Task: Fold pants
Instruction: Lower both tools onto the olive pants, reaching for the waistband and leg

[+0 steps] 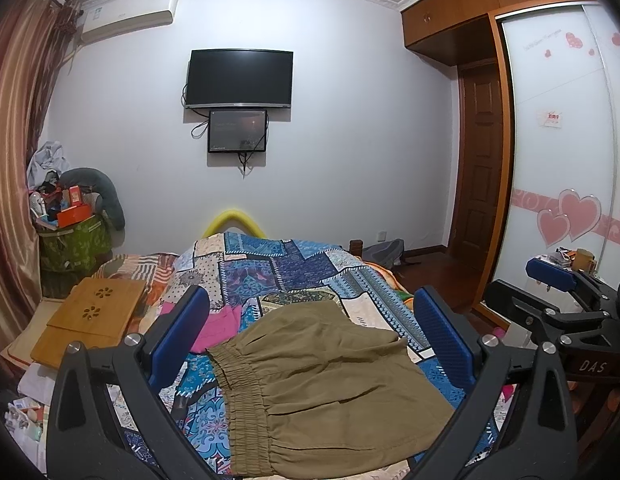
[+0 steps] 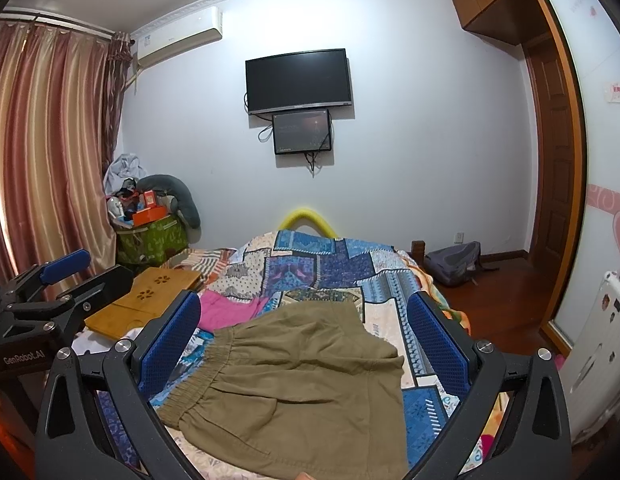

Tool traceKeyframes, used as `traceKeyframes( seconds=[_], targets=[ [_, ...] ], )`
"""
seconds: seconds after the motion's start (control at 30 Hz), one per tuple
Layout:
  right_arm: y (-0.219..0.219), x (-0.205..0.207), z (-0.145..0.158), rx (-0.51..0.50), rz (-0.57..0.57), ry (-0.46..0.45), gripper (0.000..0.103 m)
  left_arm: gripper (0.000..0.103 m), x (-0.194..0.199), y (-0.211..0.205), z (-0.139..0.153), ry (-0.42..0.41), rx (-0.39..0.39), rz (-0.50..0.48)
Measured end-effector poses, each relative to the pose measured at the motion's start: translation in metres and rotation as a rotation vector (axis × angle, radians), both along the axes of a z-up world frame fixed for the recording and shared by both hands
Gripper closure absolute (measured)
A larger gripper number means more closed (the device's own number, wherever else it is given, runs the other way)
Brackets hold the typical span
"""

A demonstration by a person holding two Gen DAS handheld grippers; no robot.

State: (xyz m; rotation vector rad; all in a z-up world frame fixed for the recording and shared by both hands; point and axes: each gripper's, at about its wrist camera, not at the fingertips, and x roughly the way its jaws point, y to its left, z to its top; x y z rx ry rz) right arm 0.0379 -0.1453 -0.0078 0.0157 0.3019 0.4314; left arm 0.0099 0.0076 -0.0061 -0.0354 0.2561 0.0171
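Note:
Olive-brown pants (image 1: 325, 384) with an elastic waistband lie folded on the patchwork bedspread (image 1: 286, 268); they also show in the right wrist view (image 2: 306, 380). My left gripper (image 1: 310, 320) is open, held above the pants, empty. My right gripper (image 2: 304, 320) is open above the pants, empty. The right gripper shows at the right edge of the left wrist view (image 1: 565, 280). The left gripper shows at the left edge of the right wrist view (image 2: 62, 272).
A pink garment (image 2: 226, 310) lies beyond the pants. A wooden lap tray (image 2: 146, 300) sits at the bed's left. A green bag of clutter (image 2: 150, 232) stands by the curtain. A backpack (image 2: 453, 260) lies on the floor right. A wardrobe (image 1: 557, 160) stands right.

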Motion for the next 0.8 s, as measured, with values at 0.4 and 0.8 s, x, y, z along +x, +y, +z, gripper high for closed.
traceKeyframes(
  seconds=[0.4, 0.8],
  targets=[
    [-0.004, 0.051, -0.034, -0.06, -0.074, 0.1, 0.0, 0.0, 0.072, 0.033, -0.037, 0.124, -0.004, 0.082],
    [-0.029, 0.132, -0.105, -0.142, -0.139, 0.313, 0.0, 0.0, 0.167, 0.091, -0.132, 0.426, 0.035, 0.145]
  ],
)
